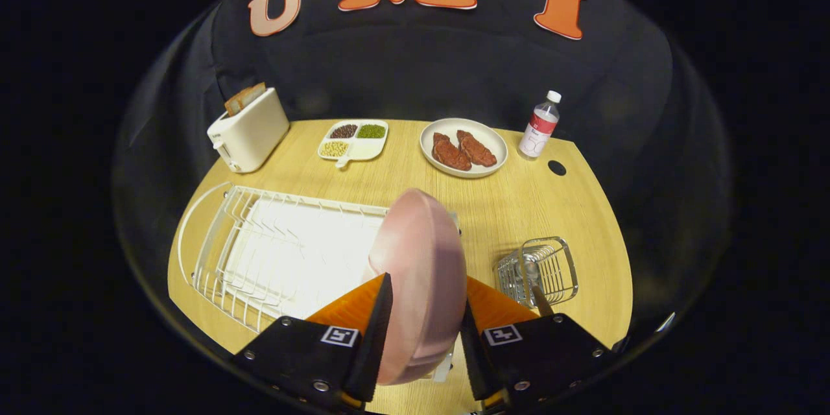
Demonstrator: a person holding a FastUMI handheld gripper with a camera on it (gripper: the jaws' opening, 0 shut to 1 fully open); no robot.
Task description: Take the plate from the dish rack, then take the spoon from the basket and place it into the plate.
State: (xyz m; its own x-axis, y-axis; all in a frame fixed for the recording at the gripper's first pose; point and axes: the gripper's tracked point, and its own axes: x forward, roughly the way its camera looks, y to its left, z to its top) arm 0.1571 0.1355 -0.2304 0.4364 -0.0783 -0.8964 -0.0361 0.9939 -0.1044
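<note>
The gripper point(421, 331) is clamped on the pink plate point(418, 272), both fingers pressing its faces as it stands on edge at the right end of the white dish rack point(259, 253). Bare table point(506, 207) lies beyond. The spoon point(535, 282) stands in the wire basket point(541, 269), near right.

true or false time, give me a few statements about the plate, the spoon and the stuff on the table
1. The pink plate sits on edge between the fingers of the gripper. True.
2. The spoon already lies in the plate. False: it stands in the wire basket, beside the dish rack.
3. The toaster has bread in its slots. True.
4. The white plate beyond the fingers is bare. False: it carries two pieces of meat.
5. The bottle lies on its side. False: it stands upright.
</note>
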